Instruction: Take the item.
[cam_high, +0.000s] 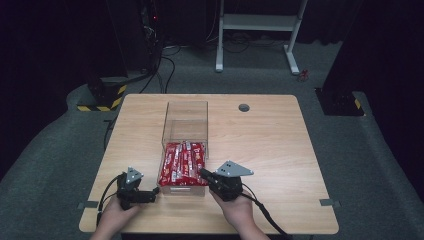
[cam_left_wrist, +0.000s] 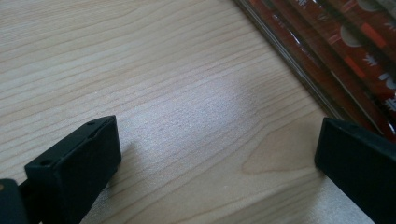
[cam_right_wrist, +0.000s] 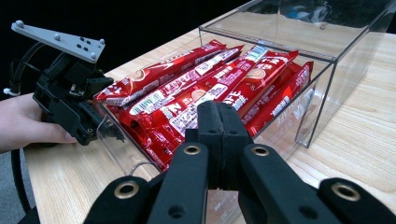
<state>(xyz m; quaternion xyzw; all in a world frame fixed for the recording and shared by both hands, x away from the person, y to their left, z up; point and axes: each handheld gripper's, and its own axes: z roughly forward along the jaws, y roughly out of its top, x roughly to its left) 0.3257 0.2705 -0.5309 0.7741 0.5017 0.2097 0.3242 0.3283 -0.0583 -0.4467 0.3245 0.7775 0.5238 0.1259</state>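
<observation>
A clear plastic box (cam_high: 186, 106) stands in the middle of the wooden table (cam_high: 270, 145). Its near half holds several red-wrapped snack bars (cam_high: 183, 162) lying lengthwise. My left gripper (cam_high: 150, 194) rests low at the box's near left corner, pointing toward it. In the left gripper view its jaws (cam_left_wrist: 217, 140) stand wide open over bare wood, with the box wall (cam_left_wrist: 289, 60) and bars (cam_left_wrist: 355, 51) at the upper right. My right gripper (cam_high: 202, 173) is at the box's near right corner. Its jaws (cam_right_wrist: 219, 112) are shut together with nothing between them, right by the bars (cam_right_wrist: 187, 88).
The far half of the box (cam_right_wrist: 322, 102) holds nothing. A round cable hole (cam_high: 244, 107) sits near the table's far edge. Behind the table stand a white desk frame (cam_high: 257, 22) and cables on the carpet. The left gripper (cam_right_wrist: 70, 107) shows across the box.
</observation>
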